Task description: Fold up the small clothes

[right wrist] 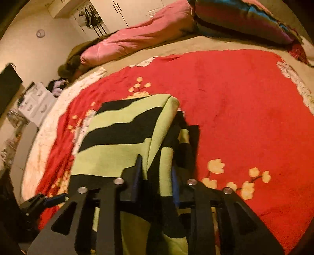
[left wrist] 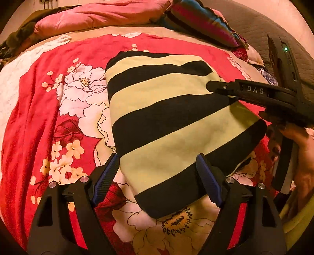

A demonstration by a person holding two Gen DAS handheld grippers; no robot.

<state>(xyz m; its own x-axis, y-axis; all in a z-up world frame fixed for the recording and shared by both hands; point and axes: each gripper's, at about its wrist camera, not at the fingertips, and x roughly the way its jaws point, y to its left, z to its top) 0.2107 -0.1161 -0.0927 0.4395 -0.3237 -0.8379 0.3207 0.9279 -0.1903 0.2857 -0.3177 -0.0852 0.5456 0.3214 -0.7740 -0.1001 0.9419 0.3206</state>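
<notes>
A small garment with wide black and pale yellow stripes [left wrist: 166, 121] lies folded on the red floral bedspread [left wrist: 35, 117]. My left gripper [left wrist: 158, 174] is open, its blue-padded jaws wide apart on either side of the garment's near edge. My right gripper [right wrist: 157, 172] is shut on the striped garment [right wrist: 121, 137], pinching a folded edge that rises between its fingers. In the left wrist view the right gripper [left wrist: 212, 86] reaches in from the right over the garment's far right edge.
A pink quilt [left wrist: 98, 15] and a multicoloured striped pillow [left wrist: 204, 21] lie along the far side of the bed. White drawers [right wrist: 37, 104] and clutter stand off the bed's left side. The red bedspread [right wrist: 245, 107] stretches to the right of the garment.
</notes>
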